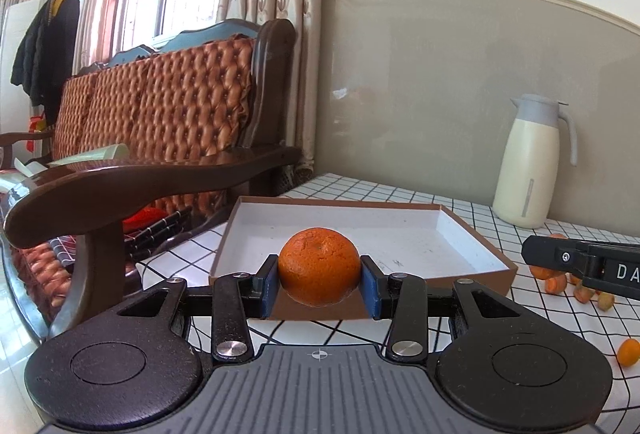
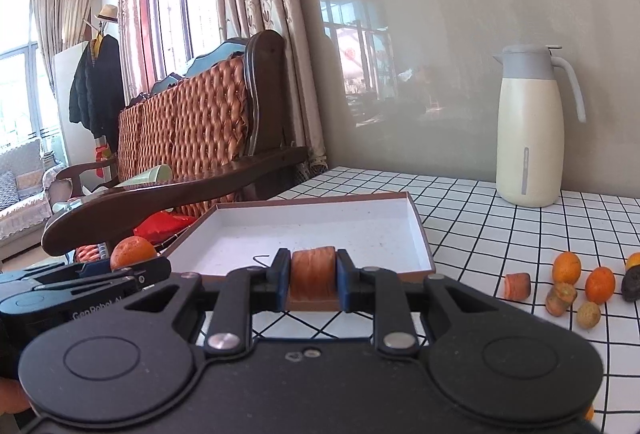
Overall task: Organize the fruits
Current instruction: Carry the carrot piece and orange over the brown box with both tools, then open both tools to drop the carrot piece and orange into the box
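My left gripper is shut on an orange, held at the near edge of a shallow brown box with a white inside. My right gripper is shut on a carrot chunk, held at the near edge of the same box. In the right wrist view the left gripper with its orange is at the left. In the left wrist view the right gripper's body shows at the right. Nothing lies inside the box.
Loose oranges, carrot chunks and other small fruits lie on the checked tablecloth to the right. A cream thermos jug stands at the back right. A dark wooden sofa arm borders the table's left.
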`<state>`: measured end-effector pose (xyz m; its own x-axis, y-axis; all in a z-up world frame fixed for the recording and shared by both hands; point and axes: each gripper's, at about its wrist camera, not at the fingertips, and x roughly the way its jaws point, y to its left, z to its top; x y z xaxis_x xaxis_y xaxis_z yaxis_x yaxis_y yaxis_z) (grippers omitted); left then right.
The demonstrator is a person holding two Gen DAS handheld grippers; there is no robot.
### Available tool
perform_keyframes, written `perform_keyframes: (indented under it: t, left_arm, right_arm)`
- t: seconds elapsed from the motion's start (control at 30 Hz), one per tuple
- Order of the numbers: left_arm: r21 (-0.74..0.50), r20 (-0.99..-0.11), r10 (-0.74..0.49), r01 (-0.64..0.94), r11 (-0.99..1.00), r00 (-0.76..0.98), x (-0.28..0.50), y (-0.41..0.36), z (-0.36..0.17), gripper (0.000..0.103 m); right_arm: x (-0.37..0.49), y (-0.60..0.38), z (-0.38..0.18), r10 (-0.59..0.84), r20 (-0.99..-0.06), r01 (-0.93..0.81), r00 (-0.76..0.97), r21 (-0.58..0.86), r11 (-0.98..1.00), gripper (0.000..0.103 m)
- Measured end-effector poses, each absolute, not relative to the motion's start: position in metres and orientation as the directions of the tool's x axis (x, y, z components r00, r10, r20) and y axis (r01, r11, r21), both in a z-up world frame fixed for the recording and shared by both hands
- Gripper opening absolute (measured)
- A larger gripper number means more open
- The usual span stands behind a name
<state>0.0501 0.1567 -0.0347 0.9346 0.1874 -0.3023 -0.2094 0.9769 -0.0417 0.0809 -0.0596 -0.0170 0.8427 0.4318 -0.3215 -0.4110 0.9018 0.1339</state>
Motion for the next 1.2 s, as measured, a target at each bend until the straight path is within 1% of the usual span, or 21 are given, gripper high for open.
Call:
perform_keyframes:
  t: [0.27,0.4,0.6,0.8,0.97,1.2]
  left_arm:
    - [-0.050,-0.285,0.259,-0.284,0.958,0.923,0.077,0.181,-0.038,0.042]
    - [-0.055,-0.294,0.279,-0.308,0.950,0.914,0.090,0.189,-0.042,0.042]
    - [-0.035,-0.318,0.298,-0.325,0.945,0.900,0.111,0.195,-0.046,0.042]
    - [-0.036,-0.356,0.303,-0.337,0.941,0.884,0.131,0.198,-0.054,0.042]
    - [-0.028,-0.387,0.320,-0.358,0.933,0.865,0.144,0.198,-0.062,0.042]
    - [-0.011,-0.423,0.336,-0.375,0.927,0.842,0.155,0.196,-0.068,0.042]
  right_arm:
    - [0.108,-0.055,-0.018,0.398,-0.286,-0.383,0.872,0.107,0.917,0.015]
    - [0.123,-0.058,-0.021,0.369,-0.272,-0.357,0.889,0.092,0.929,0.015]
    - [0.146,-0.060,-0.027,0.345,-0.277,-0.335,0.897,0.085,0.938,0.015]
    - [0.171,-0.059,-0.037,0.328,-0.320,-0.318,0.889,0.084,0.944,0.015]
    - [0.192,-0.058,-0.048,0.310,-0.374,-0.300,0.874,0.085,0.950,0.015]
    - [0.204,-0.058,-0.060,0.292,-0.422,-0.289,0.858,0.073,0.955,0.015]
